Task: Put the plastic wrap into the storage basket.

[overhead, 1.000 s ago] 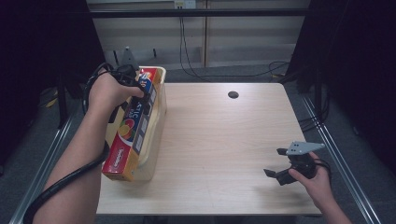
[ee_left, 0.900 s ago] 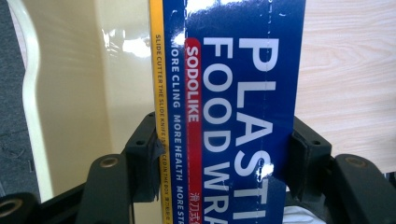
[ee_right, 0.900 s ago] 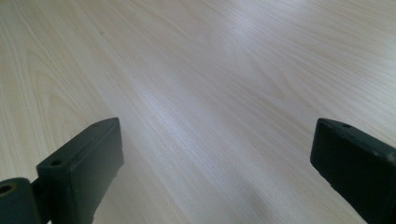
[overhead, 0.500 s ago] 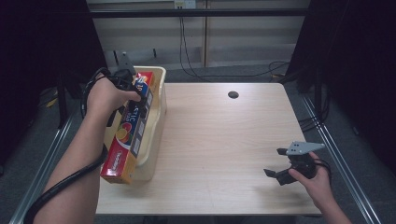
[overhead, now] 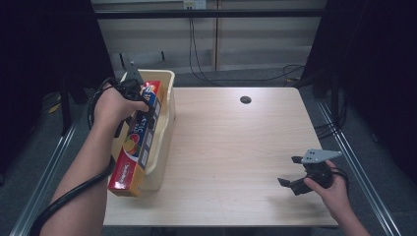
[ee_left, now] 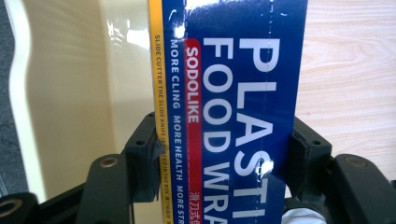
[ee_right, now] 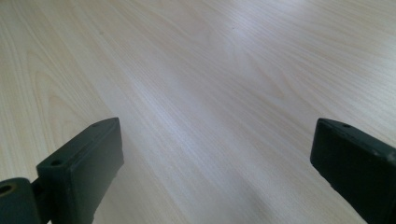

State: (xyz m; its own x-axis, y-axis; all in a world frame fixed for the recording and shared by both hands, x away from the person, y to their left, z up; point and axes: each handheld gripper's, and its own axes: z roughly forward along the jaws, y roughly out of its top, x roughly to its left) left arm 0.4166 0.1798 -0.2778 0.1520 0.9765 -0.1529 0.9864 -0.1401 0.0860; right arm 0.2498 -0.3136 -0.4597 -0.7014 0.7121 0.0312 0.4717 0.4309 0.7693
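Left tool [overhead: 132, 84] in the high view is clamped on the far end of the wrap box [overhead: 137, 140], a long blue and red carton lying slantwise in the cream bin [overhead: 169, 105] at the left edge of the worktop [overhead: 231, 147]. The box's far end sits down inside the bin by the back wall; its near end rides up over the front rim and sticks out toward the person. So I'd judge the job mostly done: the box is at the bin, but not fully seated, and the grip is not yet let go. What's left is to settle it and release. Right tool [overhead: 302, 172] rests low by the near right corner, jaws apart, nothing in them, well away from the box.

From the left gripper view, the box [ee_left: 233, 107] runs straight up between the two black jaws, which press on its long sides. The bin's cream wall [ee_left: 70, 93] stands just to one side of it, bare worktop [ee_left: 350, 70] to the other.

From the right gripper view, the right tool [ee_right: 215, 182] stands wide open over plain wood [ee_right: 210, 70].
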